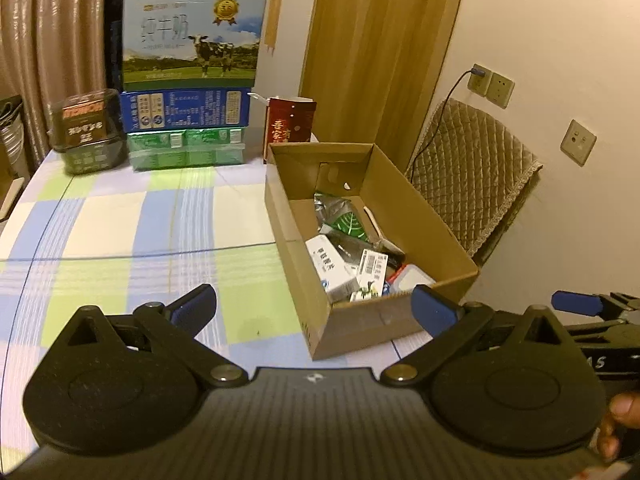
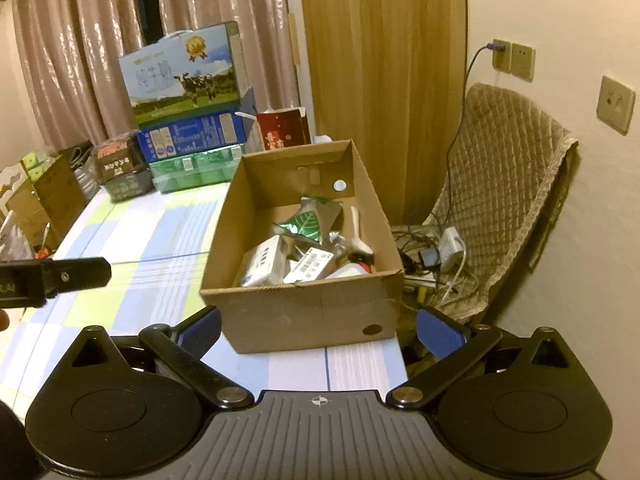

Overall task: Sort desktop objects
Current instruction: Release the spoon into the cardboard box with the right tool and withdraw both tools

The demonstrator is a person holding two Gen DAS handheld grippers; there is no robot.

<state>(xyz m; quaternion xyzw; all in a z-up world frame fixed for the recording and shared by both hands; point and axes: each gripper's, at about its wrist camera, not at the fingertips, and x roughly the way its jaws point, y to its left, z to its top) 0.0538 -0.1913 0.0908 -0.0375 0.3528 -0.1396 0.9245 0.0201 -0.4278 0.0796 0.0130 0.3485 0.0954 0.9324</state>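
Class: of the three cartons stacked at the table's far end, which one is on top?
The milk carton picturing a cow on grass; the blue carton lies beneath it, and the green pack is lowest.

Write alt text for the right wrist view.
An open brown cardboard box holding small packets and cartons sits on a blue, green and white checked tablecloth, just ahead of the open, empty right claw. Stacked milk cartons stand behind before beige curtains.

Cream wall (image 2: 560, 20) at right carries sockets (image 2: 514, 58), a cable (image 2: 466, 92) plugged into one. Quilted brown chair (image 2: 508, 184) stands against it, just off the table's (image 1: 120, 220) far right corner. Wooden door (image 2: 380, 60) beside pinkish curtains (image 2: 72, 60). Dim, warm indoor light.
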